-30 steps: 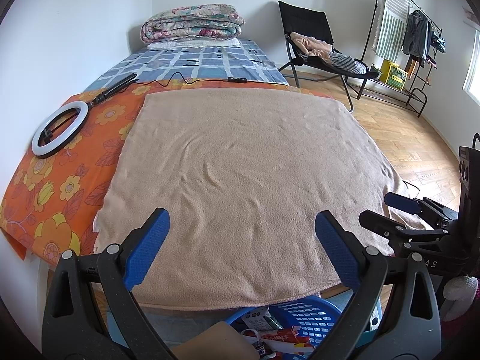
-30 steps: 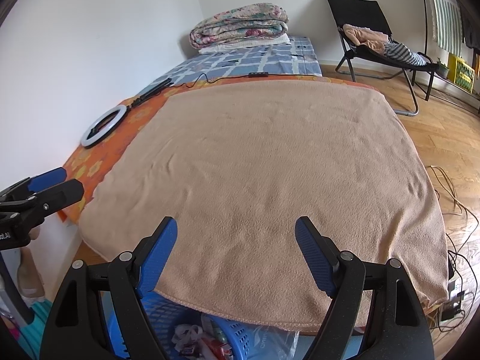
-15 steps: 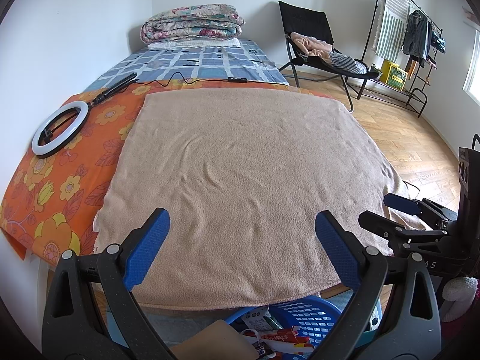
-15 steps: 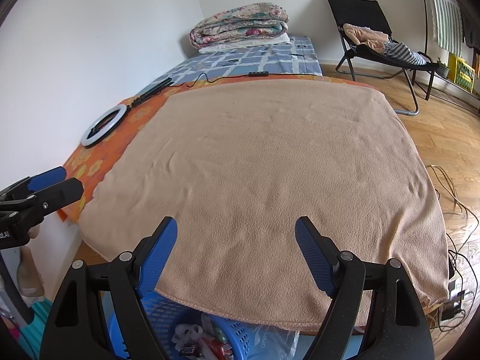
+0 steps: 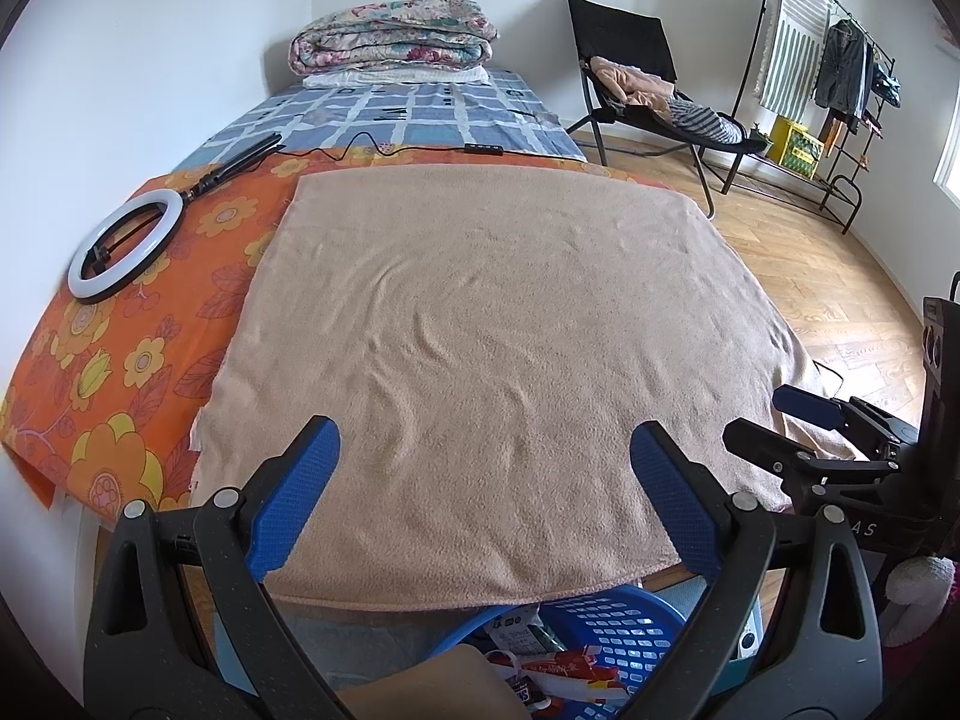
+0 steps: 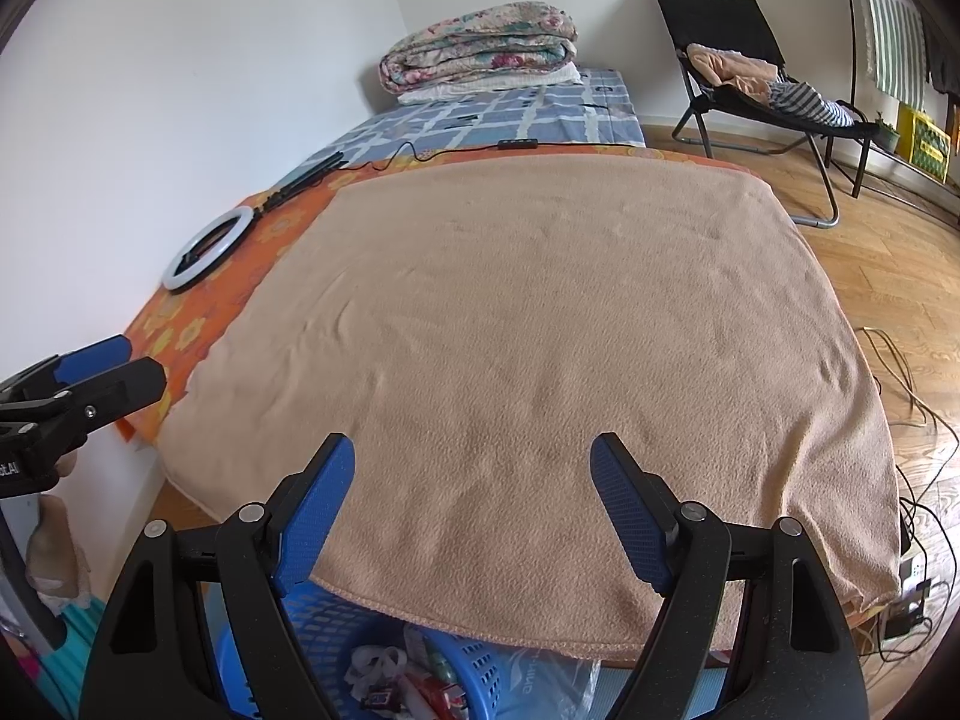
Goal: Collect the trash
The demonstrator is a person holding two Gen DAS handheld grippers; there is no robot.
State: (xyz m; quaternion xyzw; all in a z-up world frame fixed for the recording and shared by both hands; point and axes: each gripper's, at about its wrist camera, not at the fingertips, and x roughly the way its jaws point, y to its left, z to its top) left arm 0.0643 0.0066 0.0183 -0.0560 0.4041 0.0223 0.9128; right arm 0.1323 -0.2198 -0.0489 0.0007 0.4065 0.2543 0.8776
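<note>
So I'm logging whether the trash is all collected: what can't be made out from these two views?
- Blue basket: left view, mostly hidden by the tan blanket and left gripper; contents unclear.
- Same basket: right view, cut off by the frame edge behind the right gripper.
- Floor under the bed: hidden in both views.

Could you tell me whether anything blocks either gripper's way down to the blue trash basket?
Yes: the beige blanket edge overhangs the blue basket, covering its far part; only the near side shows below the open left gripper and right gripper.
</note>
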